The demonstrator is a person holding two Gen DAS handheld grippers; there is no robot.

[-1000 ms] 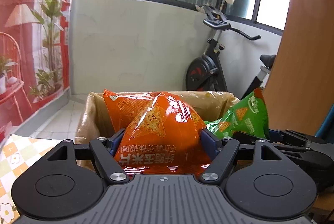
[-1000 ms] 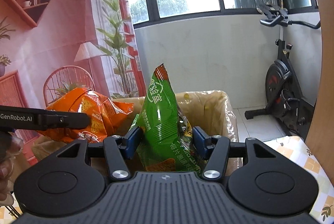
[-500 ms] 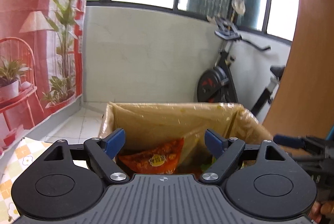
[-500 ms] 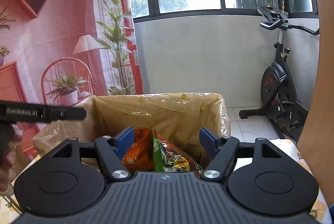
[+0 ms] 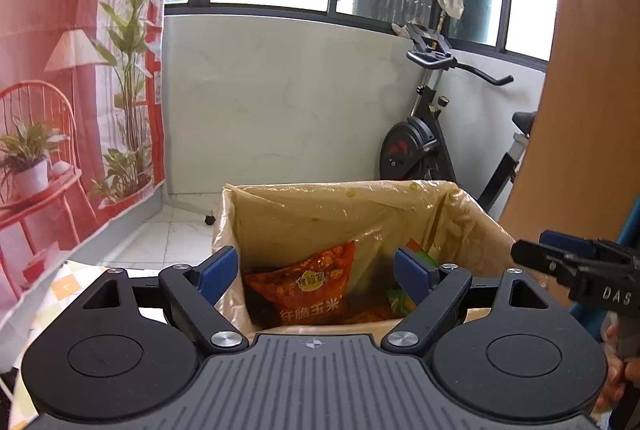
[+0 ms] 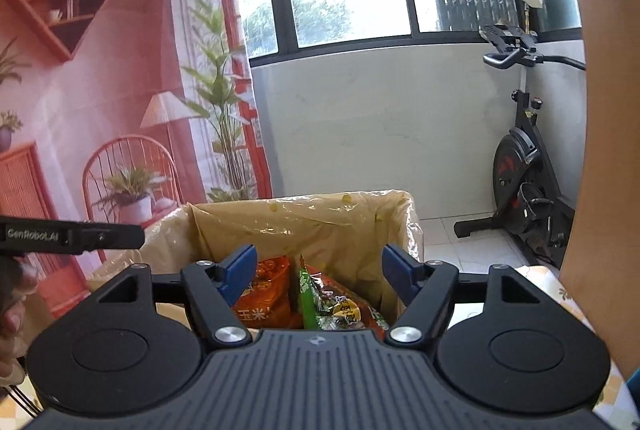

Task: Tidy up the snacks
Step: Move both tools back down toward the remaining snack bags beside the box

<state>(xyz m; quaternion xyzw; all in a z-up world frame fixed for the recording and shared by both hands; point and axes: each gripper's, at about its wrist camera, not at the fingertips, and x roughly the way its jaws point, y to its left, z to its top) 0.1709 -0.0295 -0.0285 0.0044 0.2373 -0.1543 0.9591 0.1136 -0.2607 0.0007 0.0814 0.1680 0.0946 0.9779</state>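
A cardboard box lined with a yellowish plastic bag [image 5: 320,213] [image 6: 304,222] stands just beyond both grippers. Inside it lie an orange corn-chip bag [image 5: 316,286] [image 6: 268,294] and a green snack bag [image 6: 336,306], of which only a corner [image 5: 400,300] shows in the left wrist view. My left gripper [image 5: 316,270] hangs open above the box's near edge, nothing between its blue pads. My right gripper [image 6: 318,268] is open too, over the box, its pads apart from the bags below. Each gripper's black tip shows at the edge of the other's view.
A patterned tablecloth [image 5: 60,286] [image 6: 560,294] covers the table under the box. An exercise bike [image 5: 424,145] [image 6: 528,189] stands on the tiled floor behind. A printed pink backdrop [image 6: 100,109] hangs on the left, a wooden panel [image 5: 592,89] on the right.
Both grippers opened and let go of their bags: the orange and the green bag dropped into the box. Both grippers then drew back and up a little.
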